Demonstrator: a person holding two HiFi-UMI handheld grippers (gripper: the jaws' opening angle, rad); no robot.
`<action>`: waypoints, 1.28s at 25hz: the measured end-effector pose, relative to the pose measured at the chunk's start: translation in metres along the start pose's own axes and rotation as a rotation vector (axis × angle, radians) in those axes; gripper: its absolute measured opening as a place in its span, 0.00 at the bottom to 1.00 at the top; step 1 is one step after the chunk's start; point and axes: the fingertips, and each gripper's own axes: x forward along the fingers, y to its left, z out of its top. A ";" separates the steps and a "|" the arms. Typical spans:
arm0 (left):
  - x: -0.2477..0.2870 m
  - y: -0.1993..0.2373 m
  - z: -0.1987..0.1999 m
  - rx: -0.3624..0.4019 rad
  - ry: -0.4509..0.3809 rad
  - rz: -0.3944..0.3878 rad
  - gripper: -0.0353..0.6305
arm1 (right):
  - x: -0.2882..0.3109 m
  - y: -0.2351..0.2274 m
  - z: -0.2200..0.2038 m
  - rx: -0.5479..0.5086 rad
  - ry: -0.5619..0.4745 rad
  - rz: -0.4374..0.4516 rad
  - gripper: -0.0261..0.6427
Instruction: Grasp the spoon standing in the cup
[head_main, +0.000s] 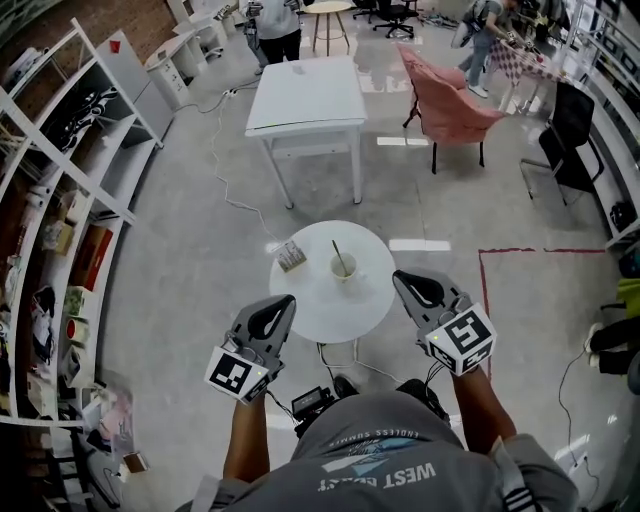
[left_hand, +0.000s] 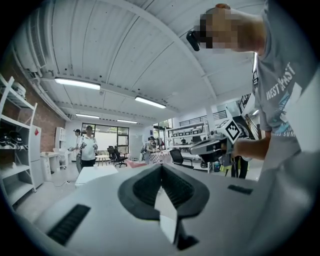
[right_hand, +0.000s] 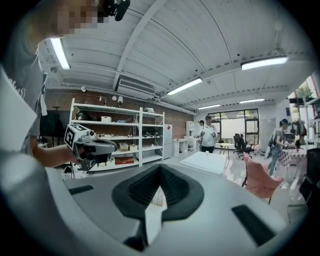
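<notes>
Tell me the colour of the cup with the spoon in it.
The cup is white, like the round table under it; the head view shows it best.

We stand on a glossy grey floor (head_main: 190, 270) marked with red tape (head_main: 525, 250). At our left we see white shelves (head_main: 70, 190) against a brick wall (head_main: 115, 20); ahead, a round white surface (head_main: 320, 300), a square white table (head_main: 305, 95), a pink armchair (head_main: 450, 105) and a black chair (head_main: 572, 140). Strip lights (left_hand: 77, 83) run across the ribbed white ceiling (left_hand: 130, 45), and we see windows (left_hand: 107, 136) at the far end.
</notes>
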 end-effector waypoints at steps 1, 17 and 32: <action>-0.001 0.005 0.000 -0.004 -0.006 -0.004 0.06 | 0.005 0.001 0.002 -0.002 0.001 -0.005 0.04; -0.010 0.061 -0.007 -0.098 -0.002 0.103 0.06 | 0.101 0.001 0.012 -0.007 0.065 0.140 0.04; 0.023 0.098 -0.037 -0.138 0.108 0.316 0.06 | 0.190 -0.041 -0.009 0.008 0.113 0.373 0.04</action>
